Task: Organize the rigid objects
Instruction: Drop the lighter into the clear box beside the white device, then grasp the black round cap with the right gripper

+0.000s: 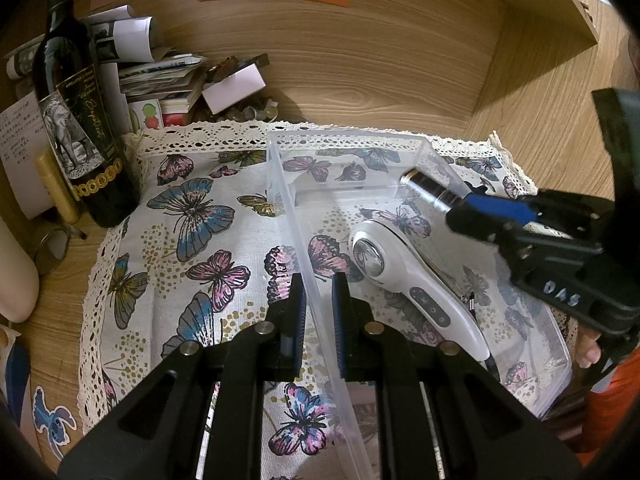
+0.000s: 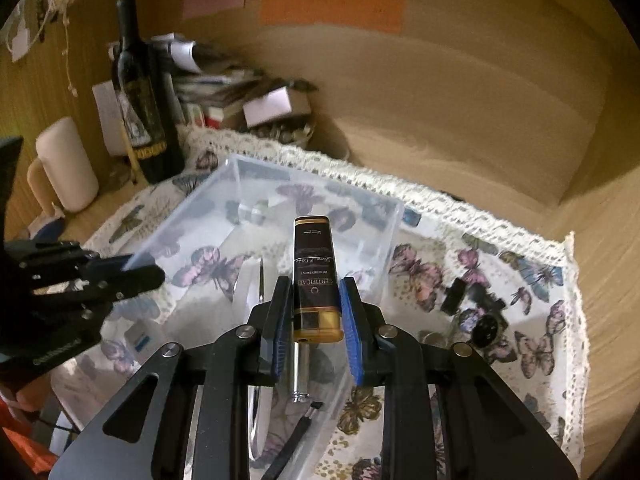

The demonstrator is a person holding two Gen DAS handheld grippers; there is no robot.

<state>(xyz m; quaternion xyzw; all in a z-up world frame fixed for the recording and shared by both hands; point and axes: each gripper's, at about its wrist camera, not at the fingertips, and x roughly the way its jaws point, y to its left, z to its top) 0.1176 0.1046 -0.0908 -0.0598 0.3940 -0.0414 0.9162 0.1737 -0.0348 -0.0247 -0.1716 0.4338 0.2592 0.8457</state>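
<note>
In the left wrist view, the left gripper [image 1: 319,304] sits at the lower centre, its fingers narrow around the left wall of the clear plastic box [image 1: 298,224] and bracing it. A white handheld device with a round metal head [image 1: 404,280] lies inside the box. At the right, the right gripper [image 1: 460,210] holds a dark cylinder with a shiny cap [image 1: 432,190] over the box.

In the right wrist view, the cylinder points up the centre, above the box interior. I think it should be lowered slowly into the free space beside the device, away from the walls.
</note>
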